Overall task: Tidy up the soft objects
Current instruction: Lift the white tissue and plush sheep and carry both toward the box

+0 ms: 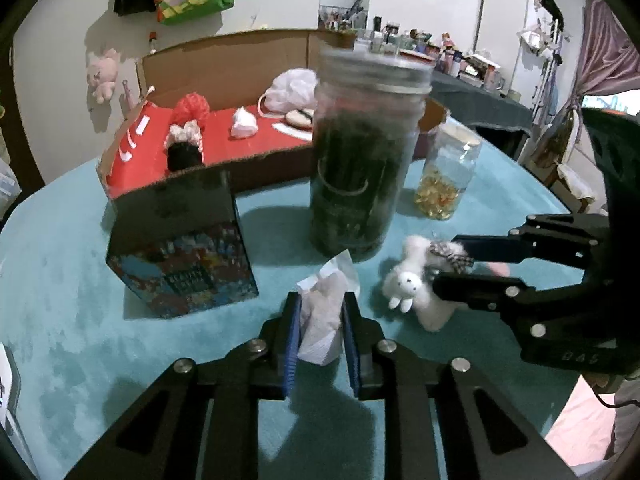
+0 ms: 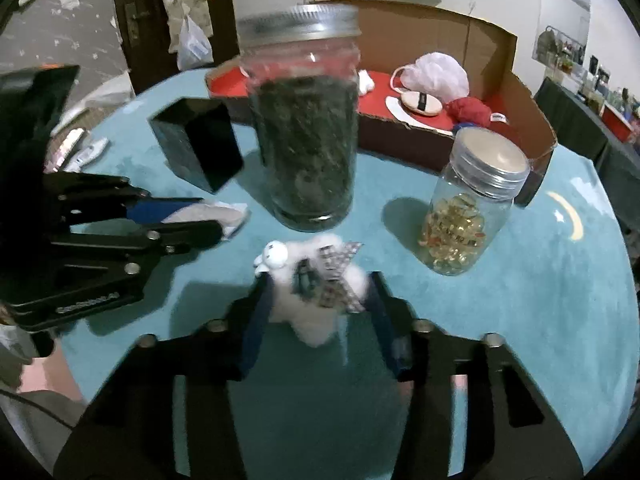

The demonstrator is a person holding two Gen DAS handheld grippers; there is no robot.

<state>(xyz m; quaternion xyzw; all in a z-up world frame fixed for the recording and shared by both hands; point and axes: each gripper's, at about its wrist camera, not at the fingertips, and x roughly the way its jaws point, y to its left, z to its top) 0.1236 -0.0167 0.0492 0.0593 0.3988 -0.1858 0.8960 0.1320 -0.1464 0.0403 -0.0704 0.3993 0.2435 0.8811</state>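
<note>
A crumpled white tissue stands on the teal tablecloth between the blue pads of my left gripper, which is shut on it. In the right wrist view the left gripper comes in from the left with the tissue pinched in its tips. A small white plush animal with a checked bow sits in my right gripper, whose blue pads press on its body. From the left wrist view the plush animal lies to the right, with the right gripper closed on it.
An open cardboard box with a red floor stands at the back, holding a red pompom, a white bag and other soft items. A tall jar of dark leaves, a small jar of yellow capsules and a dark box stand nearby.
</note>
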